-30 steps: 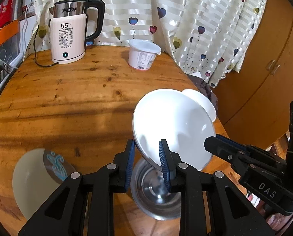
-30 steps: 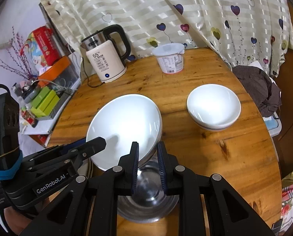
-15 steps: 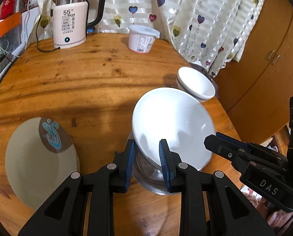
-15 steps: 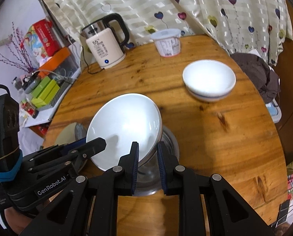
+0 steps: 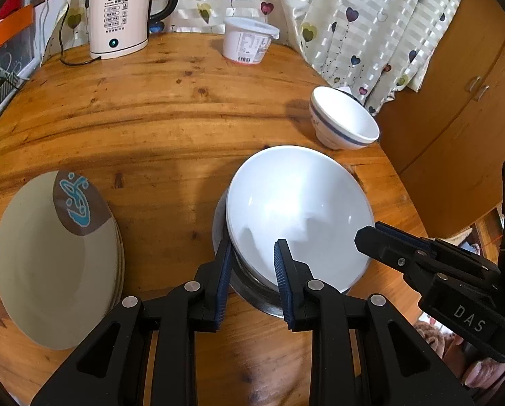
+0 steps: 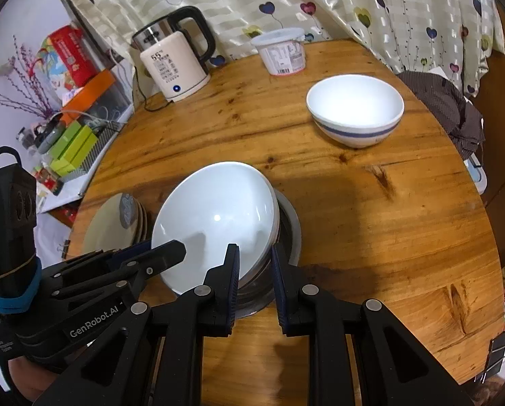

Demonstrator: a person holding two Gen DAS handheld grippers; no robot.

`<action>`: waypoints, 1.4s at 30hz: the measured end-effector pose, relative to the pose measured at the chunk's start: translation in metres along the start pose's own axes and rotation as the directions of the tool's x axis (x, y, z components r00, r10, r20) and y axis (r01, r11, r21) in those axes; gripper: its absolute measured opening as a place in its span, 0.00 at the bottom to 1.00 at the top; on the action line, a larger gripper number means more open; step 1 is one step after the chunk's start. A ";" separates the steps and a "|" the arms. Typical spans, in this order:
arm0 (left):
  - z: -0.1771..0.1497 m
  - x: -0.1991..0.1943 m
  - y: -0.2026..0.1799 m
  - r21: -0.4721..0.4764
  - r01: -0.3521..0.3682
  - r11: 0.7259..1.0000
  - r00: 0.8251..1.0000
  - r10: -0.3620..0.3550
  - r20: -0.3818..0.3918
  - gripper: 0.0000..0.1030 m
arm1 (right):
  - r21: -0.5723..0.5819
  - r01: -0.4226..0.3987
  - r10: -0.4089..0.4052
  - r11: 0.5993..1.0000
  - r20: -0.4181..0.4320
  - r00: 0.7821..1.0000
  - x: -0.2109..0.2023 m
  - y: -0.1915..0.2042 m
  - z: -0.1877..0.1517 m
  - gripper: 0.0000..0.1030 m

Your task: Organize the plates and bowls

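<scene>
A large white bowl (image 5: 296,209) rests tilted inside a steel bowl (image 5: 252,291) on the round wooden table (image 5: 157,108). My left gripper (image 5: 252,264) is shut on the white bowl's near rim. My right gripper (image 6: 255,270) is shut on the opposite rim of the same white bowl (image 6: 215,220), with the steel bowl (image 6: 288,233) beneath it. A white bowl with a blue band (image 5: 344,118) stands at the table's right edge; it also shows in the right wrist view (image 6: 355,111). A stack of beige plates (image 5: 56,257) lies at the left.
A pink electric kettle (image 5: 120,17) and a white lidded tub (image 5: 249,44) stand at the back by the curtain. A wooden cabinet (image 5: 455,101) is right of the table. Boxes and clutter (image 6: 73,135) sit on a shelf left of the table.
Both grippers have lowered the white bowl down into the steel bowl. The table, the plates and the banded bowl now appear closer and larger.
</scene>
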State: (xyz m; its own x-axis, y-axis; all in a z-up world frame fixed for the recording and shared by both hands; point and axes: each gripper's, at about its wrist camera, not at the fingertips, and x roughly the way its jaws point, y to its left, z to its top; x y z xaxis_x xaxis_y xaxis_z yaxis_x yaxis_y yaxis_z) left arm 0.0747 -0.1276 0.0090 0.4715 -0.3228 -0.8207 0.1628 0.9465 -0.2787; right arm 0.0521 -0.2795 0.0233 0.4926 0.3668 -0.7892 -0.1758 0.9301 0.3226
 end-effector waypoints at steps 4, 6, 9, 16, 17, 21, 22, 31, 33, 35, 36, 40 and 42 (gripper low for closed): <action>0.001 0.001 0.000 0.001 -0.002 1.000 1.000 0.002 -0.006 0.26 | 0.002 0.000 0.000 1.000 -0.013 1.000 0.003 -0.001 -0.001 0.18; 0.001 0.003 0.000 0.001 0.001 1.000 1.000 -0.001 -0.010 0.26 | 0.001 0.002 -0.002 1.000 -0.017 1.000 0.004 -0.001 -0.001 0.20; 0.001 0.004 0.000 0.001 0.003 1.000 1.000 -0.003 -0.015 0.26 | 0.000 0.006 -0.006 1.000 -0.019 1.000 0.005 -0.001 -0.001 0.20; 0.001 0.004 0.000 0.004 0.010 1.000 1.000 -0.010 -0.020 0.26 | -0.002 0.008 -0.008 1.000 -0.027 1.000 0.006 -0.002 -0.001 0.20; 0.001 0.004 0.000 0.004 0.009 1.000 1.000 -0.009 -0.020 0.26 | -0.004 0.009 -0.009 1.000 -0.027 1.000 0.006 -0.002 -0.001 0.20; 0.001 0.001 -0.001 0.009 0.010 1.000 1.000 -0.009 -0.012 0.26 | -0.011 0.013 -0.013 1.000 -0.025 1.000 0.006 -0.002 -0.001 0.21; 0.001 0.001 -0.002 0.011 0.010 1.000 1.000 -0.010 -0.011 0.26 | -0.013 0.015 -0.015 1.000 -0.025 1.000 0.006 -0.001 -0.001 0.22; 0.002 -0.009 0.003 -0.001 0.032 0.999 0.999 -0.032 0.021 0.26 | -0.019 0.017 -0.017 1.000 0.000 1.000 0.000 0.000 0.001 0.22; 0.004 -0.011 0.006 -0.010 0.039 0.999 0.999 -0.038 0.028 0.26 | -0.025 0.013 -0.013 1.000 0.011 1.000 -0.001 0.000 0.002 0.22; 0.004 -0.011 0.008 -0.019 0.044 0.999 0.999 -0.043 0.031 0.26 | -0.021 0.007 -0.007 1.000 0.010 1.000 -0.001 -0.002 0.002 0.21; 0.004 -0.011 0.009 -0.022 0.046 0.999 0.998 -0.046 0.032 0.26 | -0.020 0.005 -0.005 1.000 0.009 1.000 0.000 -0.003 0.002 0.20; 0.004 -0.008 0.011 -0.027 0.067 0.997 0.998 -0.066 0.019 0.26 | -0.019 -0.003 0.003 1.000 0.007 1.000 0.000 -0.003 0.001 0.16; 0.004 -0.008 0.009 -0.022 0.073 0.997 0.997 -0.072 0.017 0.26 | -0.021 -0.006 0.006 1.000 0.008 1.000 0.000 -0.003 0.001 0.16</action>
State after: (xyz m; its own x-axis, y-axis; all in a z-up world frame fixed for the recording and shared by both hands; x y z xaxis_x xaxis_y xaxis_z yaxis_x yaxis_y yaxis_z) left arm 0.0756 -0.1162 0.0150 0.4736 -0.3905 -0.7895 0.1775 0.9203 -0.3488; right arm 0.0537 -0.2825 0.0226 0.4981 0.3720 -0.7833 -0.1967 0.9282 0.3157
